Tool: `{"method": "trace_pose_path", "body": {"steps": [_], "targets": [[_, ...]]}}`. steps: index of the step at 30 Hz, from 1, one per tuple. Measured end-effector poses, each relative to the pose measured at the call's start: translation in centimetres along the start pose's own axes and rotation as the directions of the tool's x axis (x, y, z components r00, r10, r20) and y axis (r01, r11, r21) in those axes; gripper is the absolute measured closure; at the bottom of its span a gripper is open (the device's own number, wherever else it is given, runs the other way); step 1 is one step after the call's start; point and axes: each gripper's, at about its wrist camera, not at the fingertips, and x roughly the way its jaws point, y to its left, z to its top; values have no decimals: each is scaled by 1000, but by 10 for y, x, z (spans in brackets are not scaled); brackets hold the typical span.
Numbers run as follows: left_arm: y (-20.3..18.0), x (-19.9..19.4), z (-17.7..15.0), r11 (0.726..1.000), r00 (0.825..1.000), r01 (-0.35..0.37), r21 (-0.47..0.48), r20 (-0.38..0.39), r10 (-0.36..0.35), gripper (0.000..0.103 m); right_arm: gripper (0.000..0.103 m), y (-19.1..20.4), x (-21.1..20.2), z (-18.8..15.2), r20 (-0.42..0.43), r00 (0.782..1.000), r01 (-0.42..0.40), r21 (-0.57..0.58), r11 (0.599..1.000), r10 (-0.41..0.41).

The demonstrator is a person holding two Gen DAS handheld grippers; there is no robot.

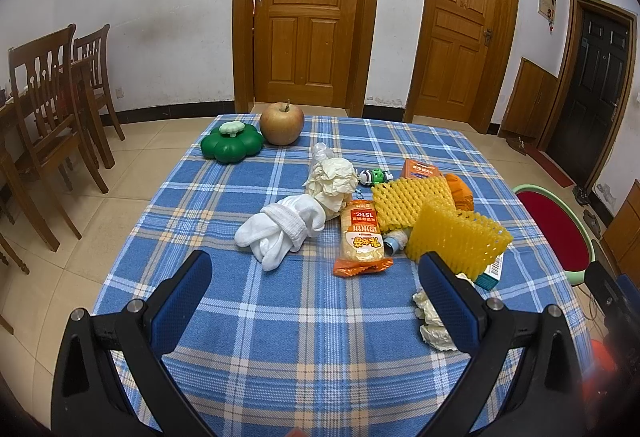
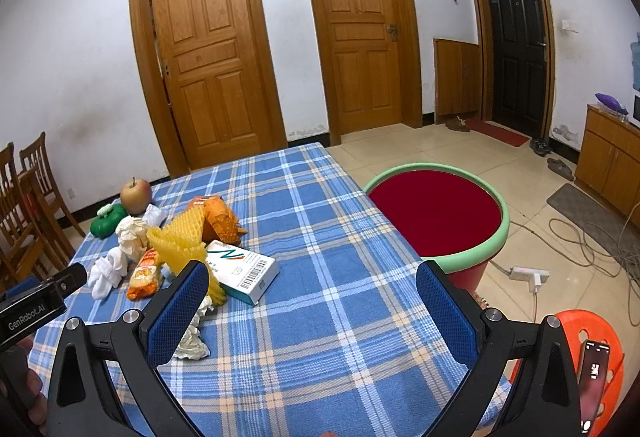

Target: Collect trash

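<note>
Trash lies on the blue plaid table (image 1: 304, 317): an orange snack wrapper (image 1: 362, 237), yellow foam nets (image 1: 456, 233), crumpled tissue (image 1: 330, 183), a second tissue wad (image 1: 430, 321) by my left gripper's right finger, an orange bag (image 1: 460, 191) and a white box (image 2: 244, 269). A red bin with a green rim (image 2: 440, 213) stands right of the table. My left gripper (image 1: 316, 277) is open and empty, short of the wrapper. My right gripper (image 2: 314, 285) is open and empty over the table, its left finger beside the box and tissue wad (image 2: 192, 341).
White socks (image 1: 284, 229), an apple (image 1: 282, 123), a green flower-shaped container (image 1: 232, 143), a small toy (image 1: 374, 176) and an orange box (image 1: 422, 169) are on the table. Wooden chairs (image 1: 48, 109) stand left. An orange stool (image 2: 600, 357), power strip (image 2: 528, 273) and cables lie right.
</note>
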Motion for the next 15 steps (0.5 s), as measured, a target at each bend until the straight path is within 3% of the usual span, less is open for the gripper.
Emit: {"method": "trace_pose_path", "body": {"steps": [15], "targets": [[0,1,0,1000,1000,0,0,0,0,2,0,0,-1,1,0,1000,0,2,1000,0]]}}
